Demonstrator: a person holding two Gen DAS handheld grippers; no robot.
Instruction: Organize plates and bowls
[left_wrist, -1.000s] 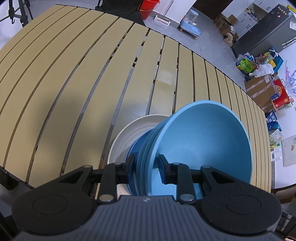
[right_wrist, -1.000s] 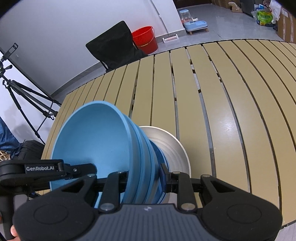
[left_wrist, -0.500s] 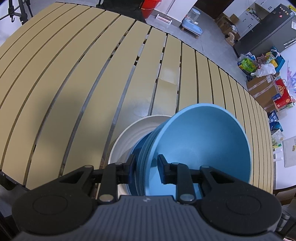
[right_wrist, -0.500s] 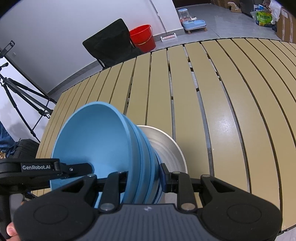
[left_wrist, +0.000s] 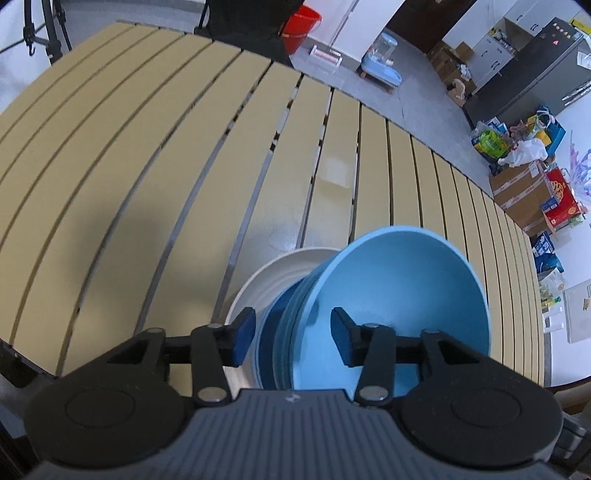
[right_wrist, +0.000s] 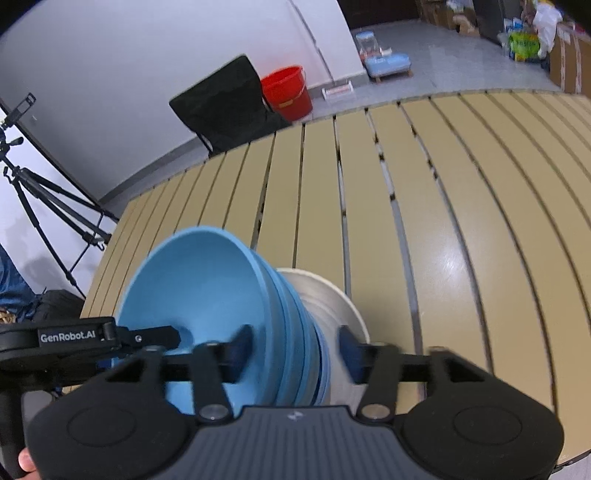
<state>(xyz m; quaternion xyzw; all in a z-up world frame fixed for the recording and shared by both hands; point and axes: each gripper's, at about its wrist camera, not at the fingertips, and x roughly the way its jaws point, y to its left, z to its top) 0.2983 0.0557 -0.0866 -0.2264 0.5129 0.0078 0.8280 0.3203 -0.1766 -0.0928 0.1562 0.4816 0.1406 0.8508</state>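
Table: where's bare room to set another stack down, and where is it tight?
The slatted table is bare beyond and to both sides of the blue bowls, which sit on the white plate near the front edge. It is crowded only there: the left gripper and right gripper, jaws just opened, straddle opposite rims of the bowls.

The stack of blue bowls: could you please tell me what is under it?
A white plate sits under the stack of blue bowls. Its centre is covered by them.
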